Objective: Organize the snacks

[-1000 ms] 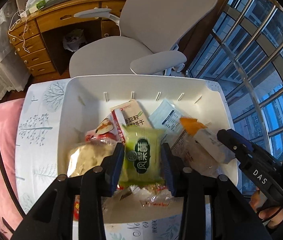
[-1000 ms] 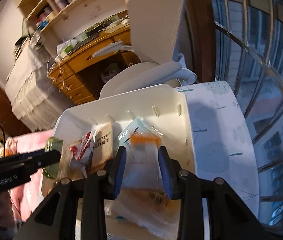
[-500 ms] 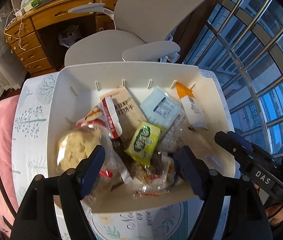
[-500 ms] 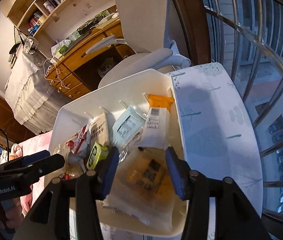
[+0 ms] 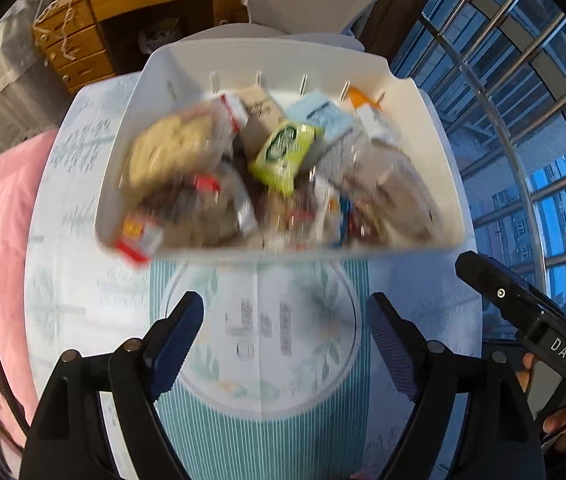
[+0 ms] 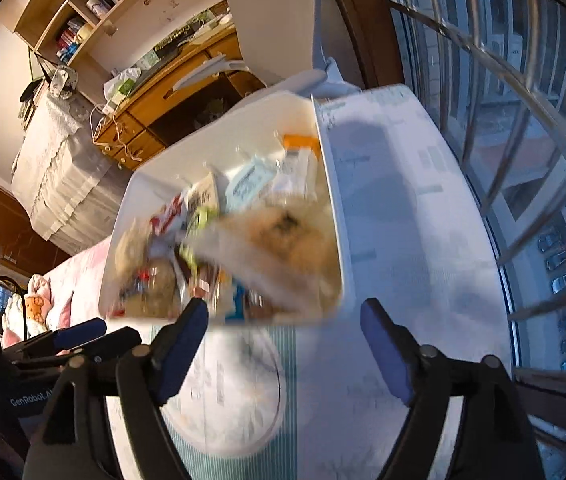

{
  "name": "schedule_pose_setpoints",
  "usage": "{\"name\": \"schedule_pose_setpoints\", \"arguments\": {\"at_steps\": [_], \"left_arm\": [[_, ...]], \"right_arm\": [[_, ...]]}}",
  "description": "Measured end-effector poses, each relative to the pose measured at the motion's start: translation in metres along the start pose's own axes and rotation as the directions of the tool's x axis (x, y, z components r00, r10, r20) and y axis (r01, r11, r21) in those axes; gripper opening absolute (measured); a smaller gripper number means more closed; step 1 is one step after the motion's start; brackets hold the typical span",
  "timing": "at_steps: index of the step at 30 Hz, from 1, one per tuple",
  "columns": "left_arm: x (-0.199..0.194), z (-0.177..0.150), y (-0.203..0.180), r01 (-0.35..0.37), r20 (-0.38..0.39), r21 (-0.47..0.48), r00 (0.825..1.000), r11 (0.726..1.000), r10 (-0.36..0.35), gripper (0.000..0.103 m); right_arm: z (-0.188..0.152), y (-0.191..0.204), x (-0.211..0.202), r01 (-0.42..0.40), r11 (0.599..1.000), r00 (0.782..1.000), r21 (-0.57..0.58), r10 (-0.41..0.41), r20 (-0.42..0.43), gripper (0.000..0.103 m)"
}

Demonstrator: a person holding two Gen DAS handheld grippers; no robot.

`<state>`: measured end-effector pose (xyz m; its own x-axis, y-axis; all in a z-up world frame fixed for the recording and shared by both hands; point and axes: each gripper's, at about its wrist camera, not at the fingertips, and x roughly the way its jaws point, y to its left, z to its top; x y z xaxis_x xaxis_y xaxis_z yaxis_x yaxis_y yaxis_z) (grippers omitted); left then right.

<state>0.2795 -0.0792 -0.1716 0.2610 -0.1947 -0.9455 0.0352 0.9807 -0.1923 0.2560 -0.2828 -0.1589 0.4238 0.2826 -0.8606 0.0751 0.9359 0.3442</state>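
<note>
Both grippers: spread wide, nothing held; left gripper (image 5: 285,332) and right gripper (image 6: 283,338) over the printed tablecloth (image 5: 271,336), near side of the bin.
Fingertips: blue pads (image 5: 175,340) bare, clear of every packet.
Change: a second ago, left jaws closed on the green packet (image 5: 283,154) and right jaws closed on the orange-topped packet (image 6: 301,142); half a second ago, already let go inside the bin; now pulled back out toward the near edge, blurred with motion.
Snacks: heaped in the white bin (image 5: 435,128); green packet lying across the middle of the heap, orange-topped packet at the far right corner, pale blue packet (image 5: 319,114) between them.
Meaning: two packets apparently delivered; table in front bare of snacks, so probably close to finished.
Writing: "DAS" on the right tool body (image 5: 561,356); "GenRobot.AI" on the left tool body (image 6: 29,398); packet print and tablecloth lettering too blurred to read.
</note>
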Motion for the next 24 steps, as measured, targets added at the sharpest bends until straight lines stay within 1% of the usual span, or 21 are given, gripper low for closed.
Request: {"name": "schedule_pose_setpoints", "arguments": {"at_steps": [3, 4, 6, 7, 10, 13, 18, 20, 24], "left_arm": [[-0.007, -0.025, 0.003, 0.013, 0.000, -0.025, 1.000, 1.000, -0.013, 0.082], [-0.009, -0.032, 0.004, 0.020, 0.000, -0.031, 1.000, 0.999, -0.020, 0.082], [-0.014, -0.047, 0.006, 0.040, 0.002, -0.040, 0.999, 0.998, -0.040, 0.082], [-0.016, -0.053, 0.008, 0.049, 0.004, -0.039, 0.999, 0.998, -0.049, 0.082], [-0.023, -0.066, 0.010, 0.070, 0.011, -0.019, 0.997, 0.997, -0.070, 0.082], [-0.037, -0.081, 0.015, 0.089, 0.035, 0.009, 0.995, 0.996, -0.089, 0.082], [-0.067, -0.108, 0.038, 0.092, 0.085, 0.058, 0.992, 0.994, -0.097, 0.082], [-0.083, -0.122, 0.050, 0.107, 0.100, 0.078, 0.988, 0.991, -0.114, 0.082], [-0.108, -0.145, 0.071, 0.099, 0.114, 0.104, 0.987, 0.990, -0.110, 0.083]], "right_arm": [[-0.020, -0.002, -0.008, 0.020, 1.000, 0.999, -0.011, -0.020, -0.032, 0.087], [-0.028, -0.002, -0.011, 0.044, 0.999, 0.998, -0.012, -0.044, -0.049, 0.087], [-0.040, -0.003, -0.019, 0.078, 0.997, 0.996, -0.011, -0.078, -0.051, 0.088], [-0.045, -0.003, -0.023, 0.083, 0.997, 0.995, -0.008, -0.083, -0.052, 0.088], [-0.063, -0.003, -0.035, 0.120, 0.993, 0.991, 0.014, -0.119, -0.065, 0.089], [-0.085, 0.001, -0.050, 0.154, 0.988, 0.986, 0.031, -0.152, -0.067, 0.090], [-0.126, 0.026, -0.072, 0.205, 0.977, 0.977, 0.065, -0.201, -0.063, 0.092], [-0.141, 0.039, -0.079, 0.204, 0.976, 0.978, 0.073, -0.200, -0.067, 0.093], [-0.172, 0.069, -0.093, 0.194, 0.978, 0.980, 0.077, -0.189, -0.063, 0.095]]}}
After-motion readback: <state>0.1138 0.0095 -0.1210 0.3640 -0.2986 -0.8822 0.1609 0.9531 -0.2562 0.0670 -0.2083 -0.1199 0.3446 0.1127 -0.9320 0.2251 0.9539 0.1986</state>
